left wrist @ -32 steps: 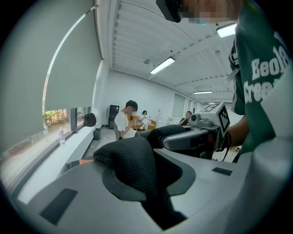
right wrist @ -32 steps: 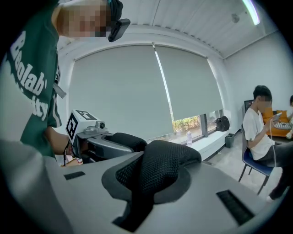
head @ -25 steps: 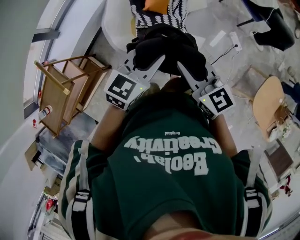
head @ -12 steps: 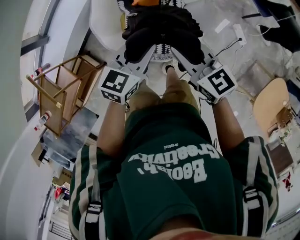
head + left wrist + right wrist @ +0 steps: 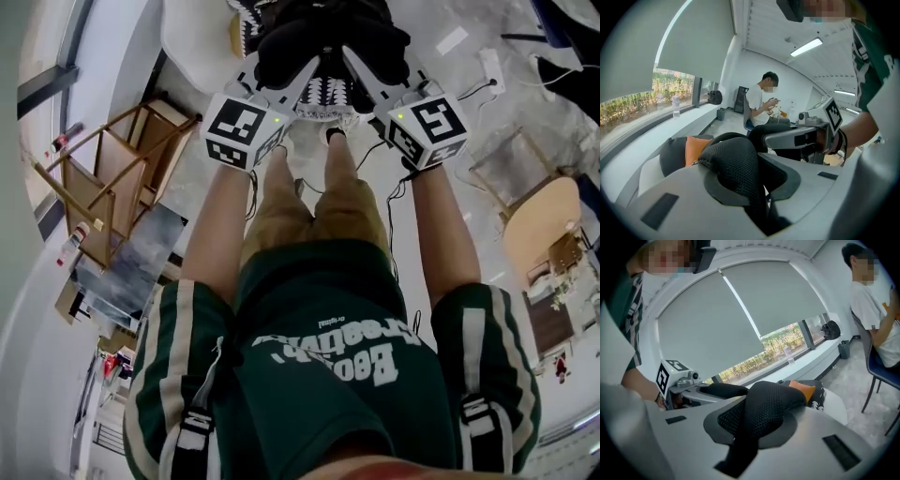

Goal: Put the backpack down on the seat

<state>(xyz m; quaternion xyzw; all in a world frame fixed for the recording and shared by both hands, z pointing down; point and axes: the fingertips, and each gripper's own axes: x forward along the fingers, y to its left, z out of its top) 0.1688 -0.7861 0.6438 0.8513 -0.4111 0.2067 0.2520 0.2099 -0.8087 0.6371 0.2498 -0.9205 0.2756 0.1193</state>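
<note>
both hand-held grippers have carried the black backpack (image 5: 333,42) away from the person's chest and downward within the last second. in the head view it now lies at the far edge of the frame, over the white seat (image 5: 202,47) and its black-and-white patterned cushion (image 5: 330,94). the left hand-held gripper (image 5: 305,77) has its jaws drawn close, pinching a padded mesh strap (image 5: 736,168). the right hand-held gripper (image 5: 361,70) pinches a second mesh strap (image 5: 761,418) the same way, and neither grip has altered. an orange cushion (image 5: 695,149) sits just behind the load. whether the bag's base already touches the seat cannot be told; the bag hides the contact. judgement: the lowering is near its end, placement is not confirmed, and release is still outstanding.
</note>
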